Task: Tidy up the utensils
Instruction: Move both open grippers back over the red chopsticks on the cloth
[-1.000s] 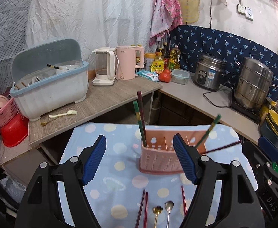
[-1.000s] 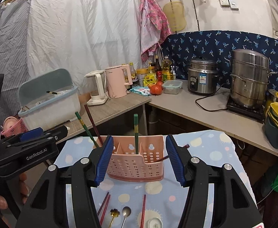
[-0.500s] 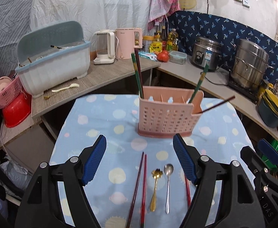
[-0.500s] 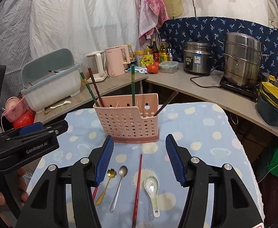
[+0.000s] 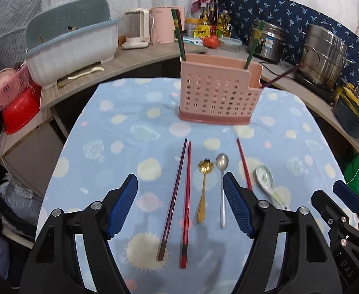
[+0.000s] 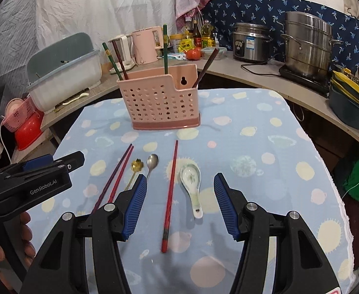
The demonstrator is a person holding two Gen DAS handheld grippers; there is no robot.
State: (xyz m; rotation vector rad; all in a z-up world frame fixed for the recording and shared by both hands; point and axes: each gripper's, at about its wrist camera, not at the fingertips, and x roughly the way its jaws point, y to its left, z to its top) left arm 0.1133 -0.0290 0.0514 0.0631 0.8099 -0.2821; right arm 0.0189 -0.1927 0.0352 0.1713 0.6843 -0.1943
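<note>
Our left claw (image 5: 180, 204) and right claw (image 6: 180, 204) hang apart and empty over utensils mid-counter (image 6: 265, 127), before the pink caddy (image 6: 161, 103) near its far edge; grabbing the paired chopsticks (image 5: 179, 196) risks lifting one and rolling the other.

- I see a pale blue cloth (image 5: 135, 132) dotted with cream, pink and mint spots.
- The holder (image 5: 218, 95) is pink, with a darker pink base.
- 2 chopsticks (image 5: 179, 203) lie together, 1 maroon, 1 red; a third chopstick (image 6: 170, 196) is red.
- I count 3 spoons: 1 gold (image 5: 202, 191), 1 silver (image 5: 222, 188), 1 white with a green pattern (image 6: 191, 183).
- Both gripper pads (image 5: 123, 205) are blue on black.
- Backdrop (image 6: 265, 9): navy, white leaf print.
- Basin (image 5: 20, 112): red.
</note>
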